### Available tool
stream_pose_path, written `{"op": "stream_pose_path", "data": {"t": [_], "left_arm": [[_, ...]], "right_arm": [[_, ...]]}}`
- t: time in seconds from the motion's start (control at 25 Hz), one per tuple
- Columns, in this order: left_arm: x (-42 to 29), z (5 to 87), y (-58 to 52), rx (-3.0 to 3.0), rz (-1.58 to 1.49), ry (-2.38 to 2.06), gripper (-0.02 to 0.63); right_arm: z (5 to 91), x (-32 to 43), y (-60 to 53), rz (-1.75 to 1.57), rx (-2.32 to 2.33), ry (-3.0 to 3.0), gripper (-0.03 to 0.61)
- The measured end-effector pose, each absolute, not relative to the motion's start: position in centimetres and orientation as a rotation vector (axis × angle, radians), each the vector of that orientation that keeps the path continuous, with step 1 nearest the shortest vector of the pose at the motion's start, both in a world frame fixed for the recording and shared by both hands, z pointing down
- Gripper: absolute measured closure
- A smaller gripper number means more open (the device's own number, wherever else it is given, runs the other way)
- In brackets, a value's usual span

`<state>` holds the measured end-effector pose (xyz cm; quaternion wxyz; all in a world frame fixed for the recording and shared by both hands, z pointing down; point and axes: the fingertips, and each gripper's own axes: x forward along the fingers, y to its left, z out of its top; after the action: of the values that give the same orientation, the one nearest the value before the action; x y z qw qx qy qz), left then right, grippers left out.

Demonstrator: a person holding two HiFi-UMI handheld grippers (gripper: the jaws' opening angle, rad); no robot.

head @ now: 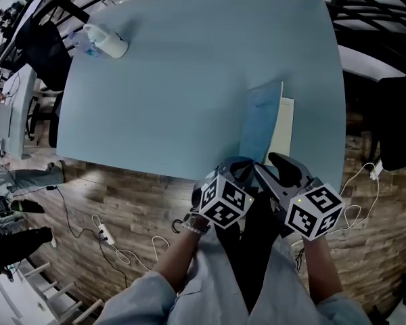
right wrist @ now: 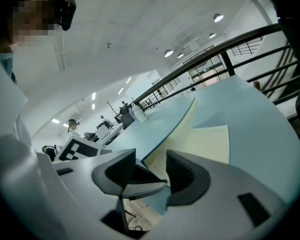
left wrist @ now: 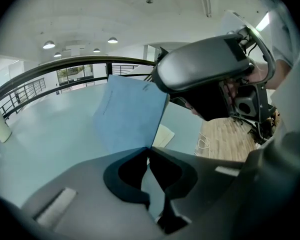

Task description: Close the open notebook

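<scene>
Marker cubes on both tools sit closest in the head view, above pale sleeves. Beyond them the notebook [head: 269, 124] lies at the near right edge of the light-blue table [head: 176, 87], with its blue cover [head: 260, 120] raised steeply and a cream page [head: 283, 131] flat to its right. Left gripper [head: 238, 168] and right gripper [head: 284, 164] both meet the book's near end. A white bottle [head: 107, 40] stands at the far left corner, well apart. Cables [head: 111, 239] trail over the wood floor [head: 122, 195] below the table edge. Left gripper view: the jaws are pressed together on the cover's lower edge, pinching it, and the sheet stands up and leans left in front of the camera. The other tool's dark body looms at upper right, close by. Right gripper view: the jaws are spread wide, the pads touch nothing, and the cover's near corner rises just ahead of the gap with the cream page beyond. Judged step: mid-close, the cover lifted near upright and not yet swung over. The next move calls for the left tool to carry the cover rightward and down onto the page. The right tool, sitting over that page, looks like the one obstacle and should clear first.
</scene>
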<state>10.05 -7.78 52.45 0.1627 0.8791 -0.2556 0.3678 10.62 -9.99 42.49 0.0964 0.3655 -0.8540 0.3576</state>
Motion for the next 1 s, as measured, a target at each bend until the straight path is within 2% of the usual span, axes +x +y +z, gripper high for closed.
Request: {"op": "stream_pose_path", "data": {"t": [0.08, 0.12, 0.2, 0.4, 1.0], "left_arm": [[10.3, 52.7, -7.8, 2.515, 1.070, -0.705, 0.595], [10.3, 52.8, -7.8, 2.517, 1.076, -0.696, 0.594], [10.5, 52.9, -7.7, 2.521, 1.085, -0.684, 0.594], [11.0, 53.3, -7.5, 2.501, 1.110, -0.675, 0.593], [9.9, 52.7, -6.5, 2.410, 0.937, -0.706, 0.588]], "right_arm": [[42.9, 11.0, -10.2, 1.047, 1.123, -2.492, 0.419], [43.1, 11.2, -10.3, 1.042, 1.135, -2.478, 0.465], [43.3, 11.5, -10.2, 1.034, 1.147, -2.463, 0.495], [43.7, 12.5, -9.9, 1.046, 1.187, -2.429, 0.543], [45.9, 15.8, -8.8, 1.052, 1.330, -2.289, 0.561]]}}
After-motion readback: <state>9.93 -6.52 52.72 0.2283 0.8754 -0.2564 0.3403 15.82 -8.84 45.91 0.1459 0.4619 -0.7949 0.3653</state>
